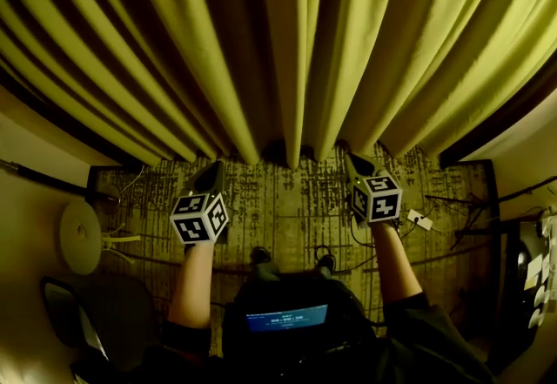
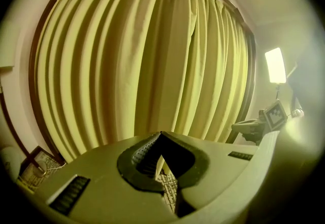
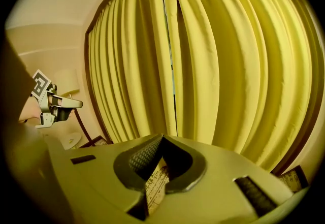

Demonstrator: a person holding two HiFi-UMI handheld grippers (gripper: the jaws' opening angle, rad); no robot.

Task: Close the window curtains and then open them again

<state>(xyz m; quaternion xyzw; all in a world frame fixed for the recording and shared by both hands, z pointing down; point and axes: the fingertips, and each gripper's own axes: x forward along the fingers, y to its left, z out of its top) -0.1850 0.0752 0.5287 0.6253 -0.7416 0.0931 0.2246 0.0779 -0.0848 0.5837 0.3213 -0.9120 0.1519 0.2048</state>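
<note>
Yellow-green curtains (image 1: 287, 43) hang drawn across the whole window, in heavy folds down to the floor. The two panels meet at the middle; in the right gripper view a thin dark slit (image 3: 171, 65) shows between them. My left gripper (image 1: 211, 171) is held low in front of the left panel, apart from the cloth, its jaws shut and empty (image 2: 161, 134). My right gripper (image 1: 352, 161) is level with it before the right panel, also shut with nothing in it (image 3: 162, 135). Each gripper shows in the other's view, the right gripper (image 2: 238, 126) and the left gripper (image 3: 76, 102).
Patterned carpet (image 1: 287, 199) runs from my feet to the curtain hem. A round white object (image 1: 80, 237) and cables lie at the left, more cables (image 1: 452, 208) at the right. A lit floor lamp (image 2: 275, 65) stands right of the window. A dark frame (image 2: 38, 40) edges the curtains.
</note>
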